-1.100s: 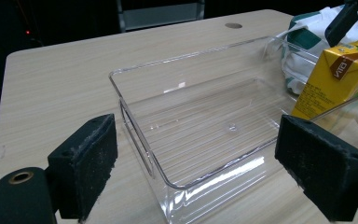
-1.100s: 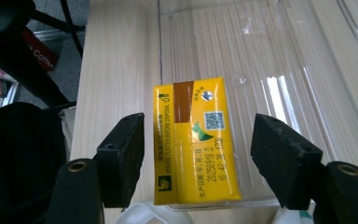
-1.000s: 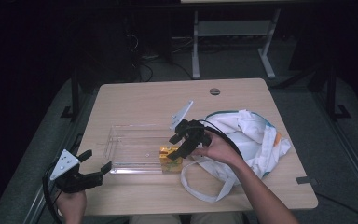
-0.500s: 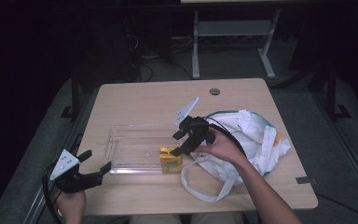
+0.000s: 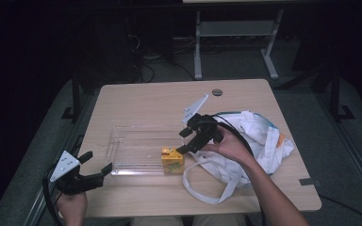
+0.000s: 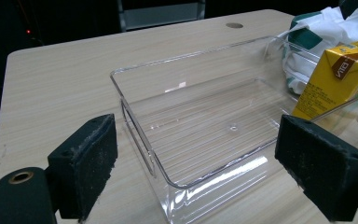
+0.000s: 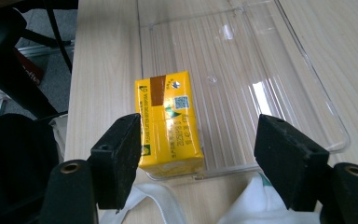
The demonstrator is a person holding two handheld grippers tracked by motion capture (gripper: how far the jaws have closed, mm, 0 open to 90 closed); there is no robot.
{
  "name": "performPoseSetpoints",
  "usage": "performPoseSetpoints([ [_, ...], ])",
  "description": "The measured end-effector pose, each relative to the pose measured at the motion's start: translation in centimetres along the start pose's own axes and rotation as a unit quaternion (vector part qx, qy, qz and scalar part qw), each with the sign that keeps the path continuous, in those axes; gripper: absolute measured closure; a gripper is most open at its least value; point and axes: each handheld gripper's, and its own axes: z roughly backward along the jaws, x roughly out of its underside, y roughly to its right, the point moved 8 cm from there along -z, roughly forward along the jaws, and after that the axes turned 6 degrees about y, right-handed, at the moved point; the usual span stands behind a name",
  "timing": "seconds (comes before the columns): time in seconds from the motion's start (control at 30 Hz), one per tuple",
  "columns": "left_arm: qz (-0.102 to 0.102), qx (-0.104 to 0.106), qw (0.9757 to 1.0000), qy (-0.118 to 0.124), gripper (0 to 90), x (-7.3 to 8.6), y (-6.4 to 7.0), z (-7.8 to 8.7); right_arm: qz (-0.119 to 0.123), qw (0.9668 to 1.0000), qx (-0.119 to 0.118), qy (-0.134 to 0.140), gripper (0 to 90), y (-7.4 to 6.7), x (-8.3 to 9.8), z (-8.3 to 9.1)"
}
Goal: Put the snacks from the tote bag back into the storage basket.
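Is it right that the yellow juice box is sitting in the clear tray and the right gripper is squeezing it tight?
Not quite. The yellow juice box does sit in the clear tray, but the right gripper has open jaws with nothing gripped, as the right gripper view shows.

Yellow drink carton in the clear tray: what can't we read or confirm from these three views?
- Yellow drink carton: small print too fine to read in the right gripper view.
- Same carton, left gripper view: cut off by the right edge, base blurred behind the clear plastic tray wall.
- White cloth bag: contents hidden by its folds in the high view.
- Right gripper: high view too small to show any gap to the carton.
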Motion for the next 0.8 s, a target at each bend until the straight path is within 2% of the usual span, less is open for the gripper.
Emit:
performPoseSetpoints([
  [0.8,0.001,0.002,1.0000,-0.003,12.6,0.0,0.0,-0.1,-0.015,0.9995,0.025,0.013,29.7,1.1,1.0,2.3],
])
